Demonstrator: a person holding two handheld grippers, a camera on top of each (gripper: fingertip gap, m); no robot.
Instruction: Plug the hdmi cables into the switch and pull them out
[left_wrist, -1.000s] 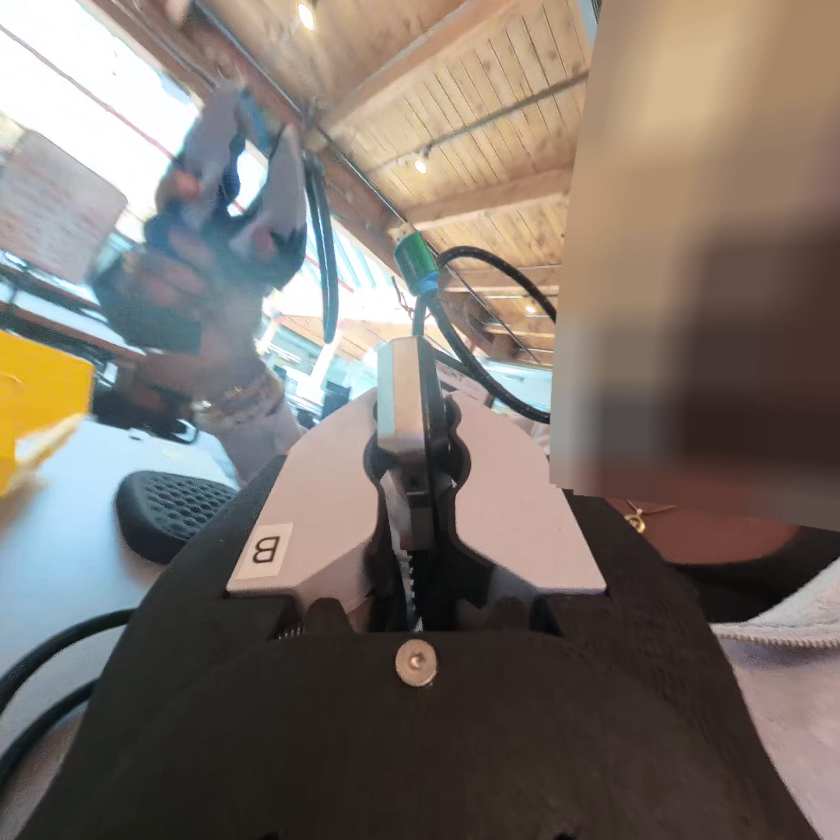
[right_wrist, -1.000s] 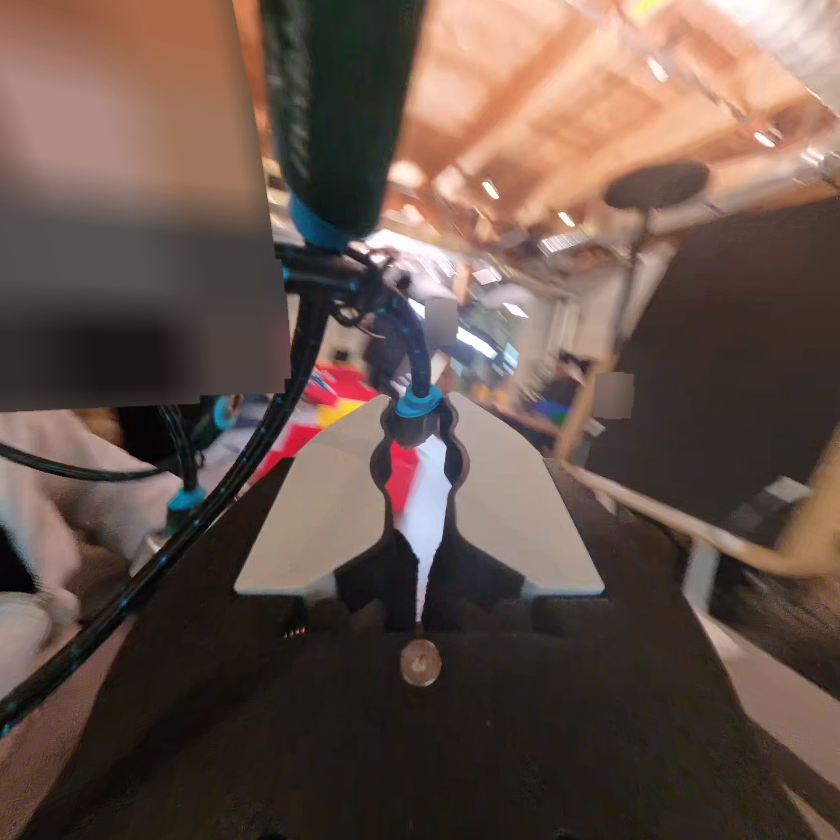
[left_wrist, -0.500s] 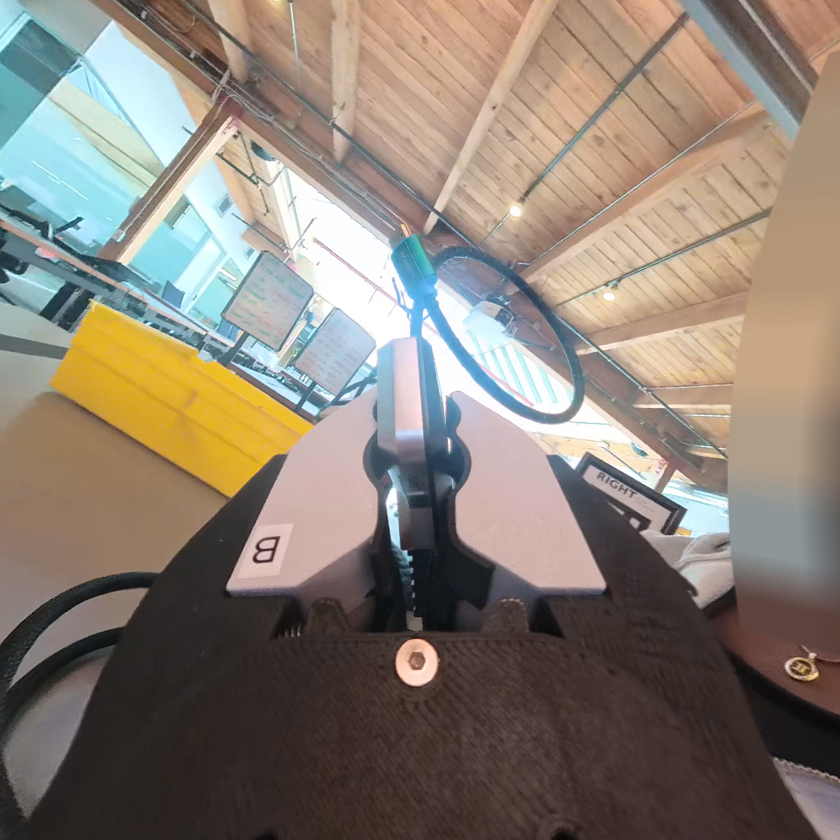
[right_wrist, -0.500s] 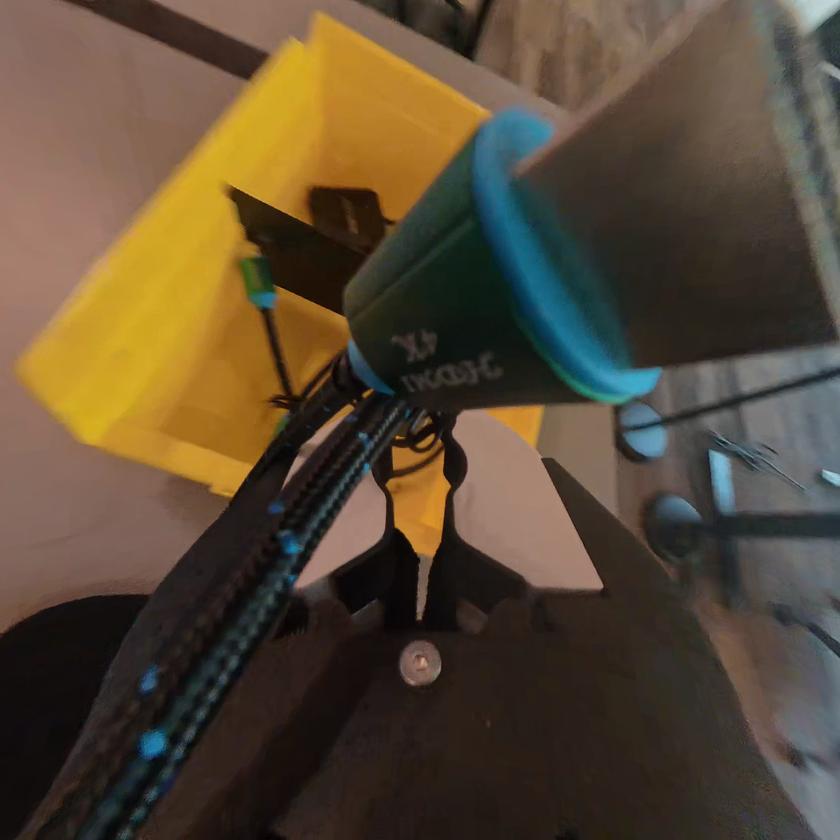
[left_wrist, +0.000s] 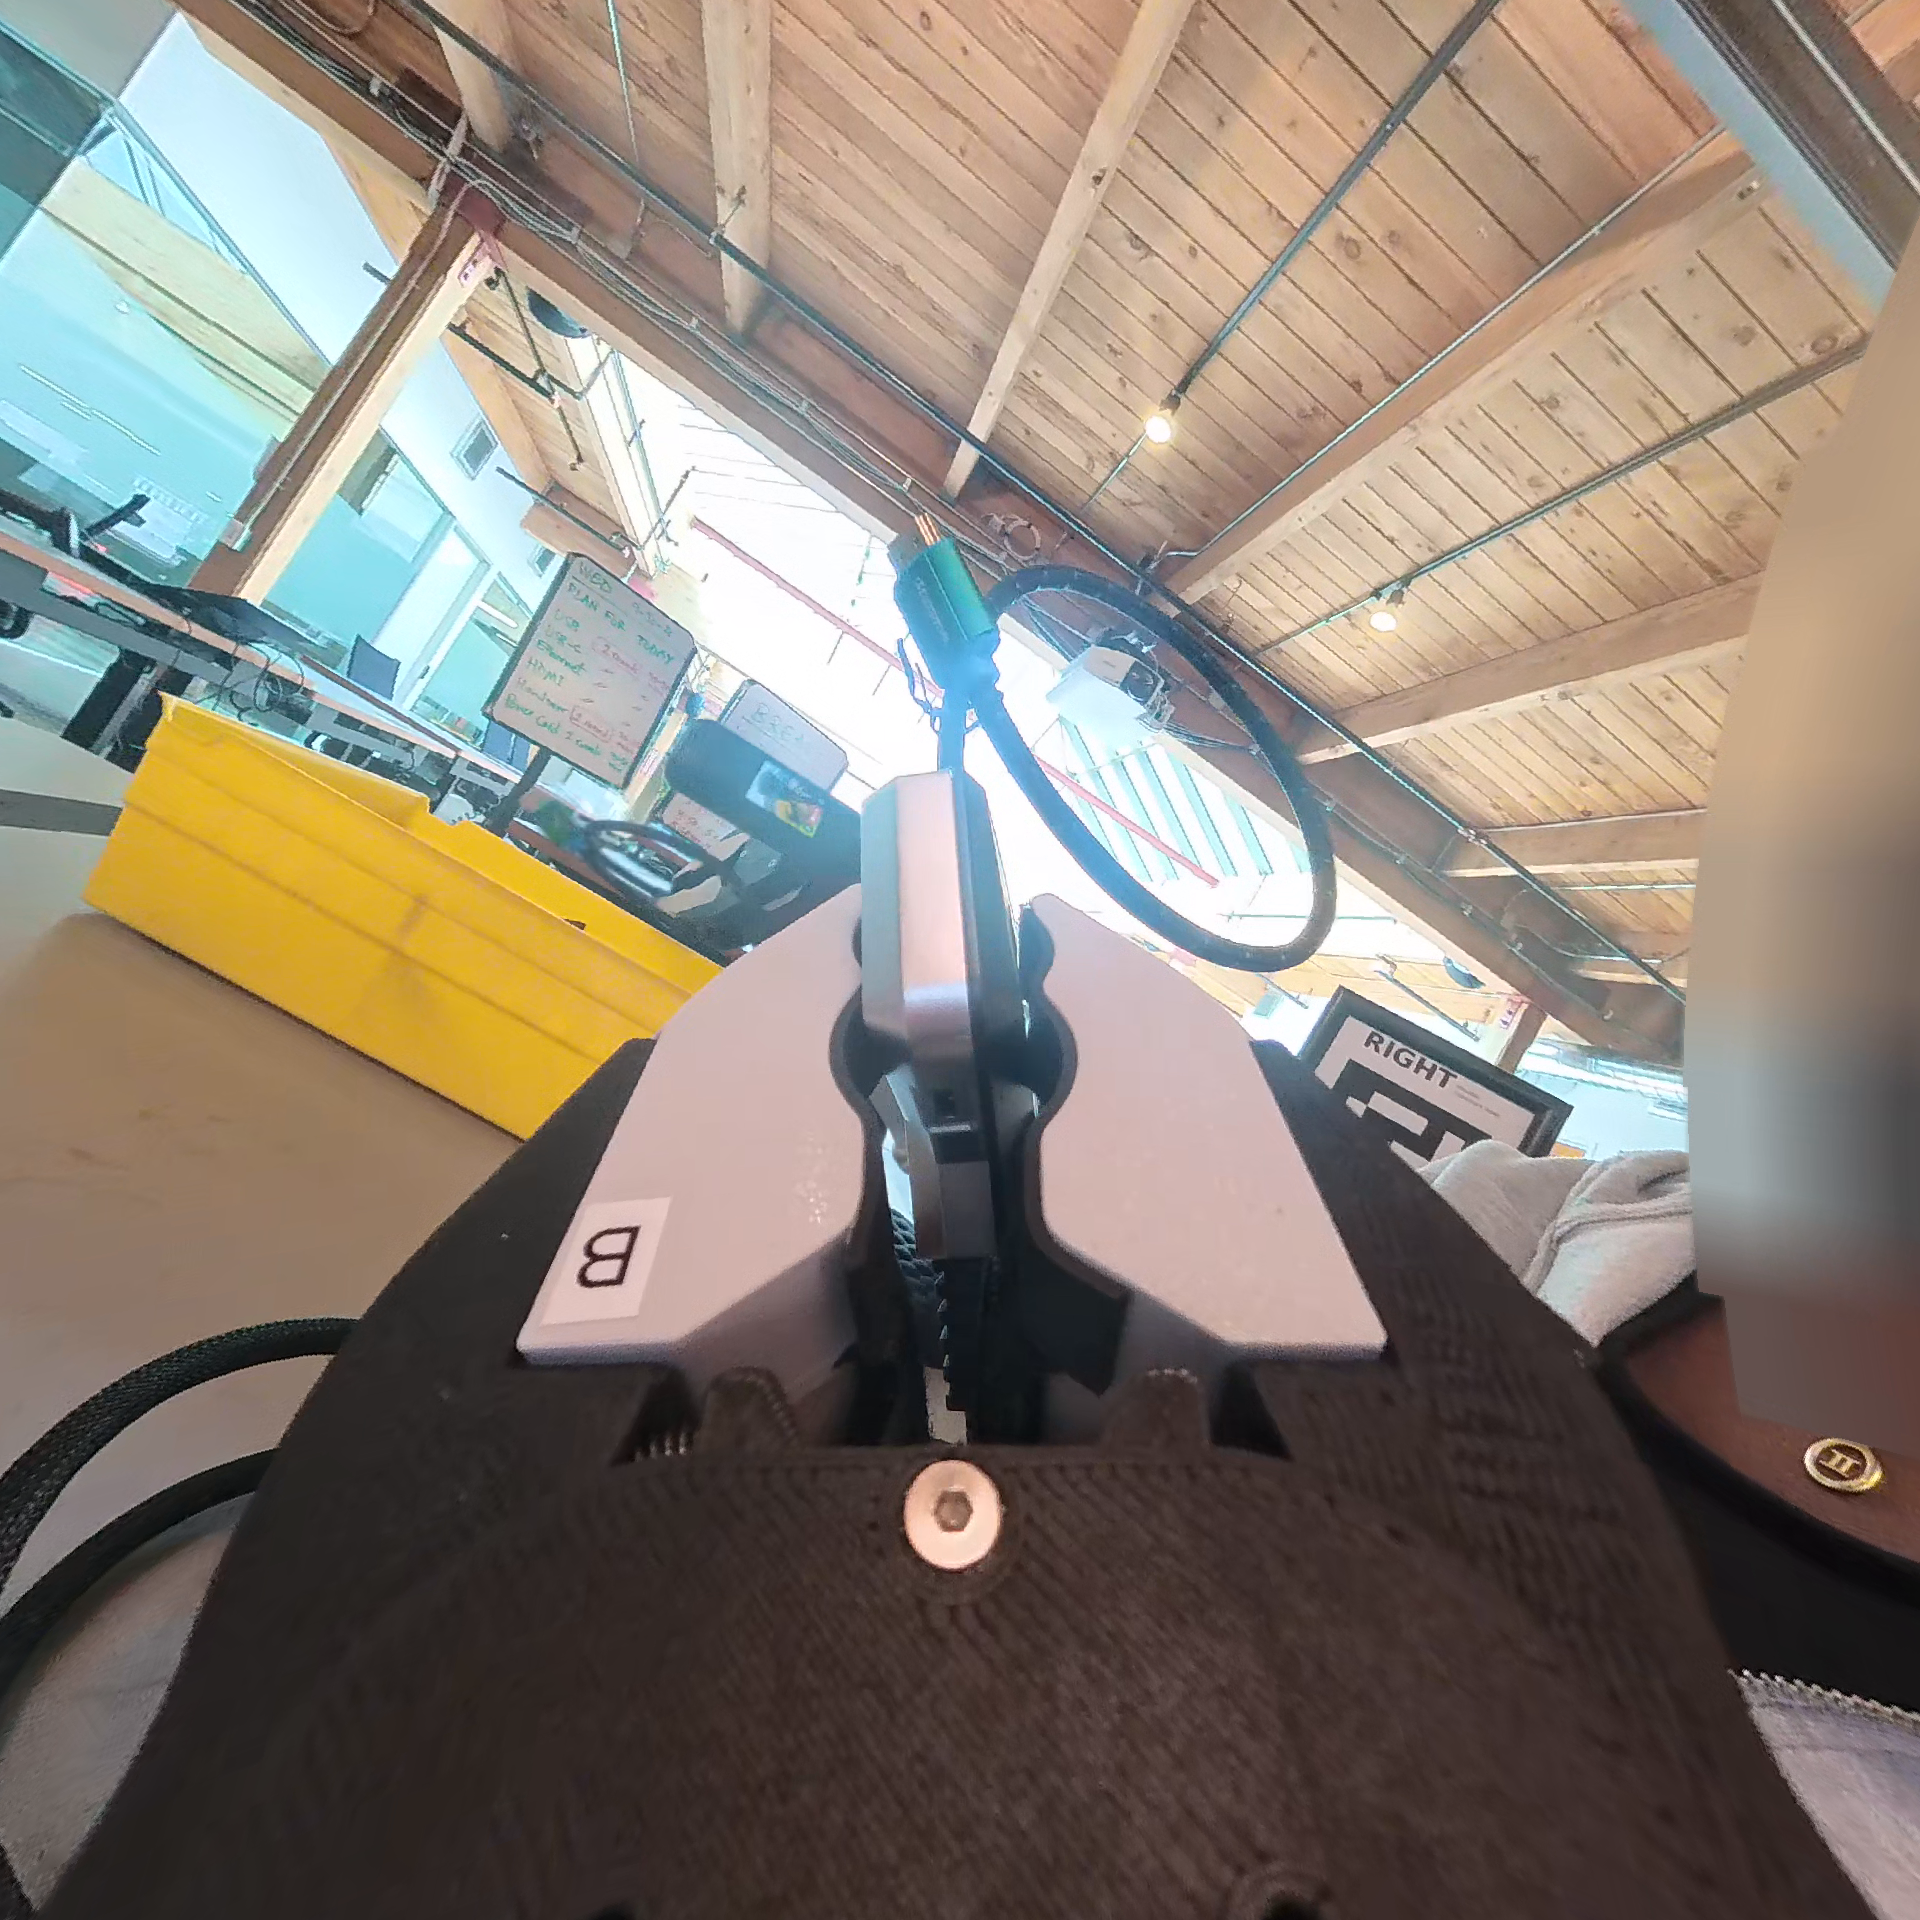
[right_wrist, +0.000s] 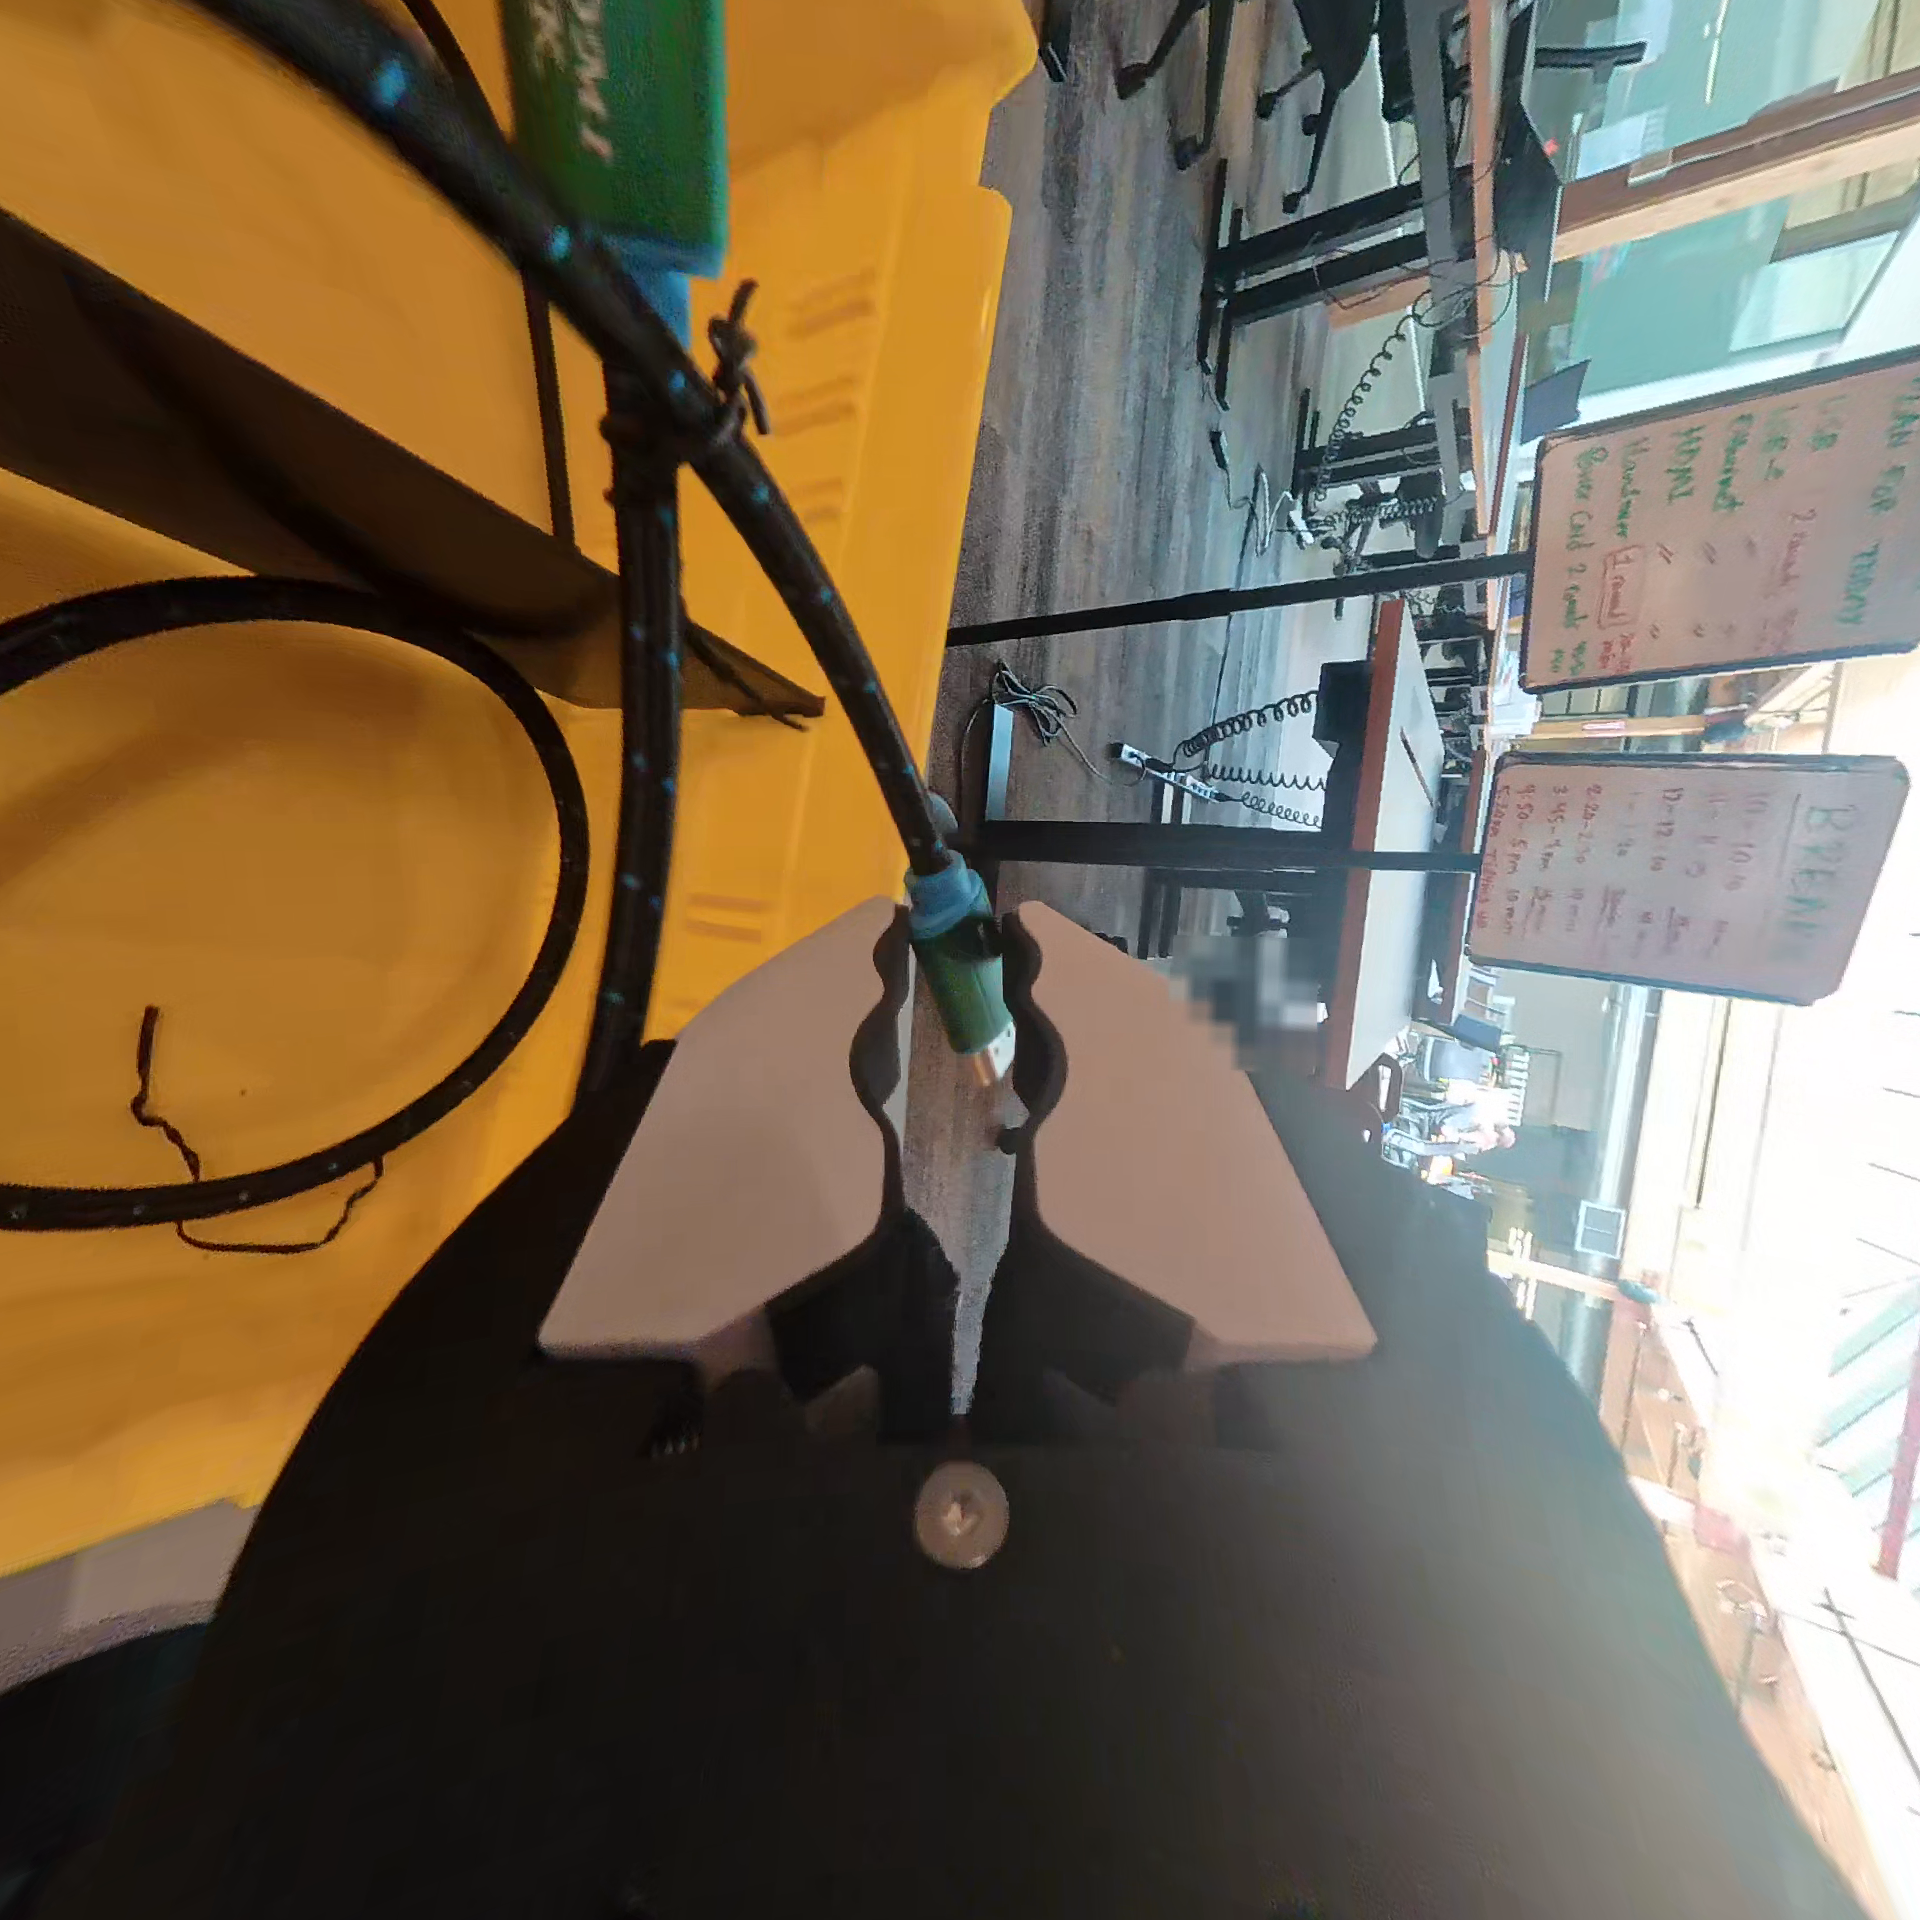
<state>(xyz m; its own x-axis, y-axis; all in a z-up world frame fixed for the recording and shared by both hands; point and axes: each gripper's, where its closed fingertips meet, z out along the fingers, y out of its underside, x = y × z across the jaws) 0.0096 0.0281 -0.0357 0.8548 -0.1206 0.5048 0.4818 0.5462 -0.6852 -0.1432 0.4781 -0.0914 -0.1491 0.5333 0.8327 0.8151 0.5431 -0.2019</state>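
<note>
My left gripper (left_wrist: 940, 914) is shut on the grey hdmi switch (left_wrist: 925, 935), held edge-on and pointing up. The switch's short black lead loops to a free green plug (left_wrist: 940, 603) above it. My right gripper (right_wrist: 958, 914) is rolled on its side and shut on a green hdmi plug (right_wrist: 966, 997) with a blue collar, metal end toward the camera. Its black braided cable (right_wrist: 644, 644) hangs tied in a bundle over the yellow bin (right_wrist: 260, 883). The other green plug (right_wrist: 613, 114) dangles close to the lens.
The yellow bin (left_wrist: 343, 914) stands on the beige table (left_wrist: 208, 1195), left of the left gripper, with a black divider (right_wrist: 312, 499) inside. A black braided cable (left_wrist: 125, 1392) lies at the lower left. A person's grey sleeve (left_wrist: 1558, 1216) is at the right. Whiteboards (right_wrist: 1714, 540) stand beyond.
My right gripper swung from pointing upward to hanging its cable over the yellow bin. The left gripper turned slightly with the switch; the other hand left its view.
</note>
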